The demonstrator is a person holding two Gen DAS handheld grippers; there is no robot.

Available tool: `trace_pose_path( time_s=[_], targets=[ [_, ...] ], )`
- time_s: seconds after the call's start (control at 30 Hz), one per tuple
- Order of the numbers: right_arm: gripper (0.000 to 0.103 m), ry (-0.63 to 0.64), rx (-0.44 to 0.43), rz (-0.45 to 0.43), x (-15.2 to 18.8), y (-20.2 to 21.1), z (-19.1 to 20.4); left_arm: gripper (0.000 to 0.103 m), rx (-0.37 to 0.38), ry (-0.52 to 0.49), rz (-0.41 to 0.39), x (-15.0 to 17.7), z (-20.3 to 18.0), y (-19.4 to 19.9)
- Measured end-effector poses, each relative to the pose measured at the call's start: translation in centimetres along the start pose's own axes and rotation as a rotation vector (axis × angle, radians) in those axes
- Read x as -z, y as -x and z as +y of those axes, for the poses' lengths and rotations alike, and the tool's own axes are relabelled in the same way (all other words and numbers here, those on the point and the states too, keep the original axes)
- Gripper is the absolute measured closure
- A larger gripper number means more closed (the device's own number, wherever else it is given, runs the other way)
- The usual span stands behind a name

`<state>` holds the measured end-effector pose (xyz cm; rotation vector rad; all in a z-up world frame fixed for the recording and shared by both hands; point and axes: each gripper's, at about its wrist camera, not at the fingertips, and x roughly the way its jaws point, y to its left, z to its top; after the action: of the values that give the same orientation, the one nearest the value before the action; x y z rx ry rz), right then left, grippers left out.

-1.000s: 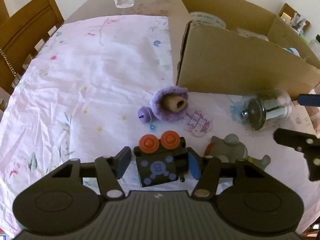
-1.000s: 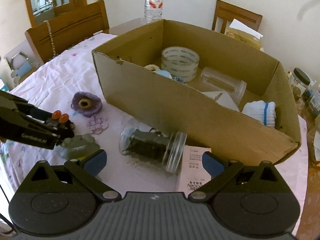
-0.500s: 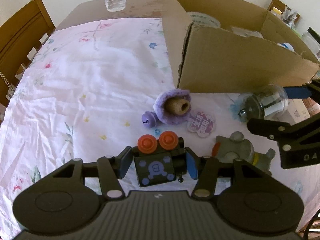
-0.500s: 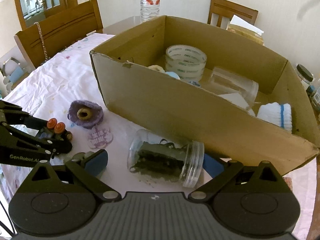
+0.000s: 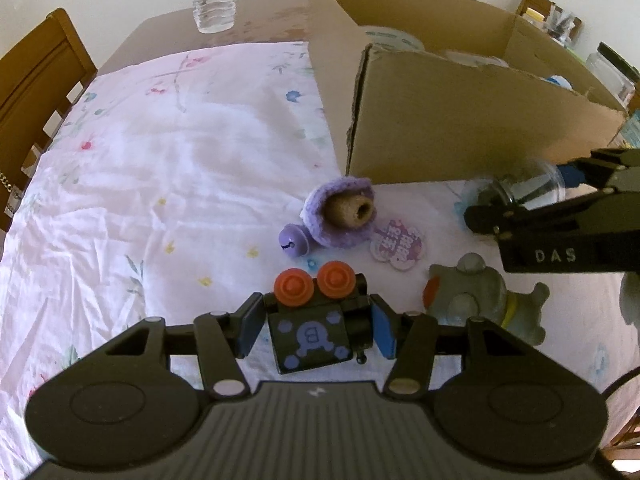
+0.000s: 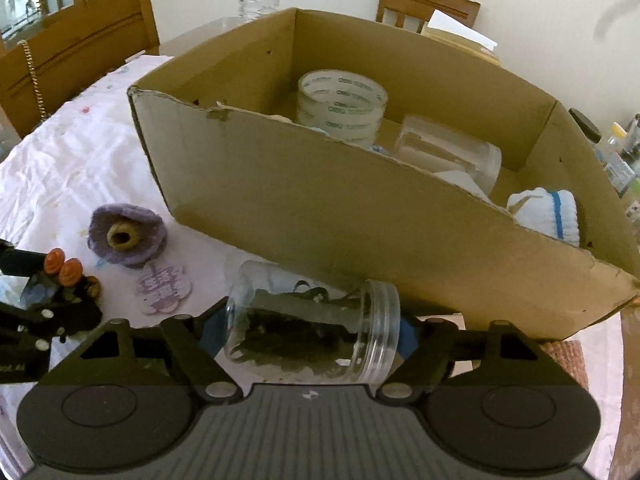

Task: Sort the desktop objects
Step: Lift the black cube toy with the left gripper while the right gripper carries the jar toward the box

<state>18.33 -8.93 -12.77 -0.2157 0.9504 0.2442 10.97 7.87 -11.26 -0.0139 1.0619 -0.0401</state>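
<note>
The left claw point(image 5: 314, 330) was clenched on a black toy point(image 5: 316, 320) with two orange knobs, both blue pads against its sides. Ahead of this claw lay a purple bell point(image 5: 293, 241), a knitted purple flower point(image 5: 340, 212) and a flat purple tag point(image 5: 396, 243); to its right sat a grey figure point(image 5: 476, 300). The left view showed only the outside wall of the box point(image 5: 460, 128). The right view looked into the box point(image 6: 360, 220) and showed rolls of tape point(image 6: 342, 102), a clear cup point(image 6: 448, 156) and a white cloth with blue stripe point(image 6: 546, 216). The right claw point(image 6: 314, 330) had just been closing, and a jar point(image 6: 312, 320) lying on its side was between its pads, which touched both ends: it was grasping the jar. In the left view the jar point(image 5: 520, 190) was mostly hidden behind the right claw point(image 5: 560, 216). The bell and the grey figure could not be made out in the right view.
</note>
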Motion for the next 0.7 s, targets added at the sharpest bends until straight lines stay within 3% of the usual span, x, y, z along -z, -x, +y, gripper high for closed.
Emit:
trace_pose_path(
  time_s=[0.37, 0.7],
  targets=[
    [0.021, 0.036, -0.012, -0.009, 0.0, 1.5, 0.2, 0.049, 0.043, 0.000, 0.006, 0.4, 0.4, 0.7],
    [0.021, 0.095, -0.051, -0.022, -0.4, 4.2, 0.0, 0.049, 0.067, -0.037, -0.039, -0.9, 0.1, 3.0]
  ],
)
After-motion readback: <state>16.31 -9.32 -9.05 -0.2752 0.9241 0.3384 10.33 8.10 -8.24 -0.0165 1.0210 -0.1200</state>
